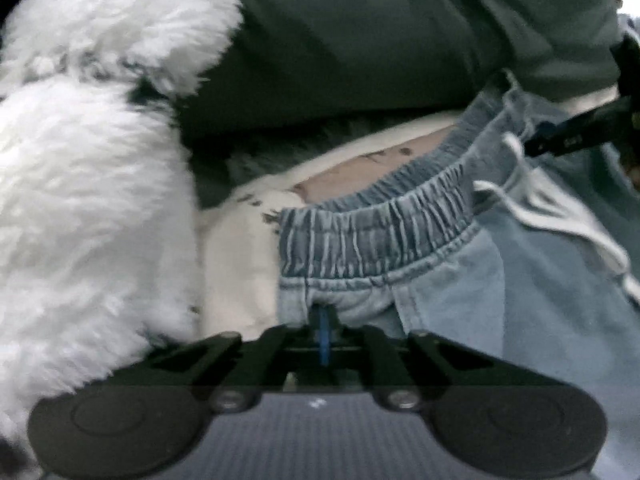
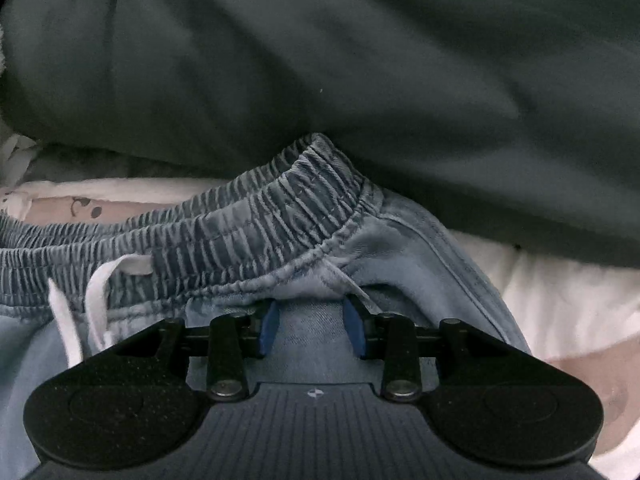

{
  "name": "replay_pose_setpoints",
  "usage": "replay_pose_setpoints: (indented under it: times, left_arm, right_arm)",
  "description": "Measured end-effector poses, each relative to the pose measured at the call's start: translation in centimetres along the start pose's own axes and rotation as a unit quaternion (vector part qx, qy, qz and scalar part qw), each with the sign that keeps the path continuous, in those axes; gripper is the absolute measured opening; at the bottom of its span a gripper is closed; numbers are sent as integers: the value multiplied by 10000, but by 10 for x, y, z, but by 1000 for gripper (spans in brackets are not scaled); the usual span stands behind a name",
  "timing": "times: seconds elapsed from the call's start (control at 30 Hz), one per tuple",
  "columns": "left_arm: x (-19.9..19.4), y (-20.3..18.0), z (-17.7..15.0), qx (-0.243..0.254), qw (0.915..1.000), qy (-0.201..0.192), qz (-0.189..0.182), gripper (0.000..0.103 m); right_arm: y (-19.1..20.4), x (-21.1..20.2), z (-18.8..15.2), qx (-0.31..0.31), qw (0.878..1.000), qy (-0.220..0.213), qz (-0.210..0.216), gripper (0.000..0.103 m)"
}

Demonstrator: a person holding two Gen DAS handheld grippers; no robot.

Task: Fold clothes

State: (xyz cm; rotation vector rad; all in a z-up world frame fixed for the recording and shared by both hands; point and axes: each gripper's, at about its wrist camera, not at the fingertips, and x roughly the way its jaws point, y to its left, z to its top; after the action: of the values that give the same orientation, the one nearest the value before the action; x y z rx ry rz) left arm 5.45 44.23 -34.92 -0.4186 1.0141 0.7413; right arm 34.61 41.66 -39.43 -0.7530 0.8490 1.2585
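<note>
Light blue denim pants with a gathered elastic waistband and a white drawstring lie on a bed. My left gripper is shut on a pinch of denim just below the waistband, near the pants' left edge. In the right wrist view the waistband runs across the middle, and the drawstring hangs at the left. My right gripper is open, its blue pads apart over flat denim below the waistband's right corner. A black finger of it shows at the far right of the left wrist view.
A dark green garment lies bunched right behind the waistband. A white fluffy item crowds the left side in the left wrist view. A pale printed sheet shows beneath the pants and to their right.
</note>
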Motion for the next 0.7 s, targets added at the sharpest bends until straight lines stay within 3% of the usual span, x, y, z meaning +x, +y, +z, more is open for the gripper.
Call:
replay_pose_setpoints:
  times: [0.1,0.23,0.37,0.4,0.5,0.53,0.57,0.6,0.7]
  left_arm:
    - [-3,-3,-3,139,9996,-66,234,3]
    - [-8,0,-4,69,9998,-100,173,3]
    - [-16,2,-4,5,9999,-126,46,4]
    - [-19,1,-4,7,9999,-131,14,6]
    - [-33,-5,-1,248,9996,-115,18,15]
    - [-38,-8,0,384,9992,-110,99,22]
    - [-42,-10,2,477,9986,-99,204,38]
    - [-46,-12,4,514,9983,-79,259,44]
    - [-58,-18,12,619,9978,-45,252,44]
  right_arm:
    - [-5,1,2,288,9996,49,-23,42]
    - [1,-22,-10,550,9981,121,-246,43]
    - [-5,-75,-49,915,9956,-142,-127,64]
    - [-4,-93,-63,934,9954,-167,-140,65]
    - [-1,-147,-89,1117,9929,-246,-343,65]
    - [0,-164,-94,1216,9911,-277,-461,66]
    - [-1,-178,-98,1387,9885,-273,-536,66]
    - [-6,-194,-109,1603,9850,-270,-575,66]
    - [-22,-243,-139,1906,9780,-240,-818,66]
